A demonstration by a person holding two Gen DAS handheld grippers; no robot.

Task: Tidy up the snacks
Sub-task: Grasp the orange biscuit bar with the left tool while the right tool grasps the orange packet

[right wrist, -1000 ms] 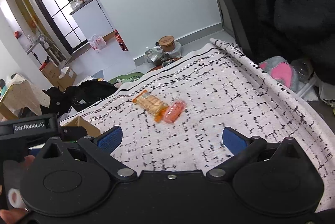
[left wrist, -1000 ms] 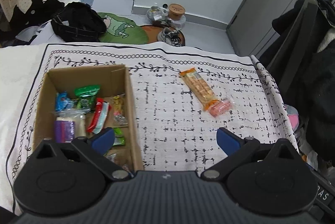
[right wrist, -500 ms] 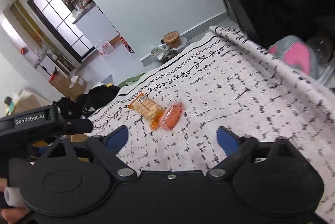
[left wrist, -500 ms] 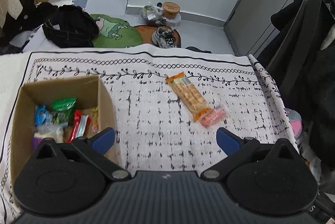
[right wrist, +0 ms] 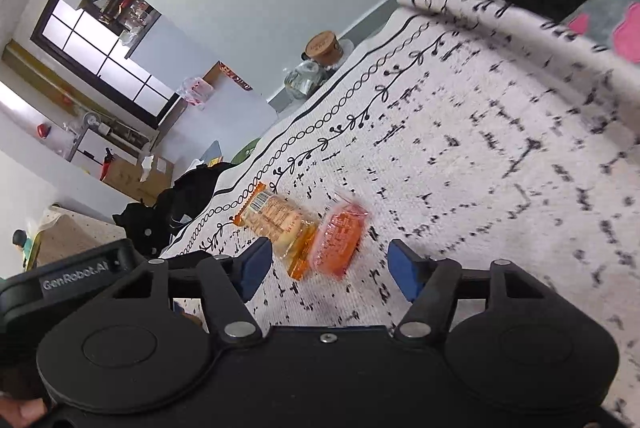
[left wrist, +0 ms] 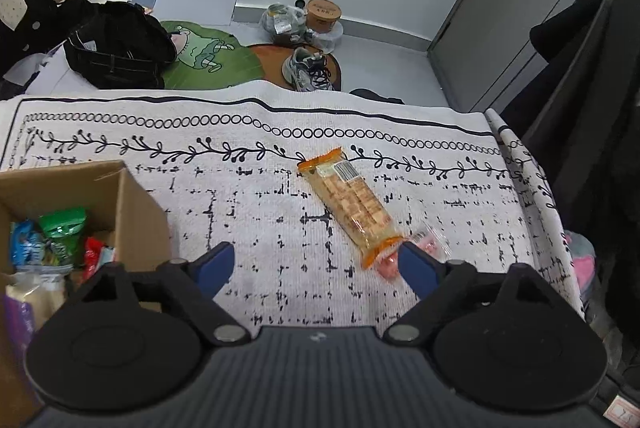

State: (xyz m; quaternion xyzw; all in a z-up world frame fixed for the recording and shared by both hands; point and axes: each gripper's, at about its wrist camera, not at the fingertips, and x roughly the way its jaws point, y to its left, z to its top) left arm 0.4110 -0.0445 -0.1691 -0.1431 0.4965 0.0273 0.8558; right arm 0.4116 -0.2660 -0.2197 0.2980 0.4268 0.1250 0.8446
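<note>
**Both grippers closing in on the last two snacks**

Since a second ago the left gripper (left wrist: pixel 316 266) has slid to the right, so the cardboard box (left wrist: pixel 136 212) that sat square in front of it now shows only at the left edge of its view. The right gripper (right wrist: pixel 326 266) has dropped lower and tilted, and the two loose packets now lie just beyond its blue pads.

Each gripper has its fingers spread wide with nothing between them. The left one's right fingertip (left wrist: pixel 416 270) sits over the near end of the small pink packet (left wrist: pixel 426 242). From the right wrist view the same packet (right wrist: pixel 340 242) lies just ahead of the gap between the fingers, and the orange cracker pack (right wrist: pixel 276 224) lies beside it to the left, the two touching at their near ends.

Both packets rest on the white patterned cloth (left wrist: pixel 260 228), well apart from the box. In the left view the cracker pack (left wrist: pixel 348 206) runs diagonally, its far end reaching the vine border.

Inside the box are several wrapped snacks: a green packet (left wrist: pixel 62 226), a blue one (left wrist: pixel 24 244), a red one (left wrist: pixel 94 256), and a pale bag (left wrist: pixel 34 294) nearer the front. Part of the contents is hidden behind the gripper body.
</note>
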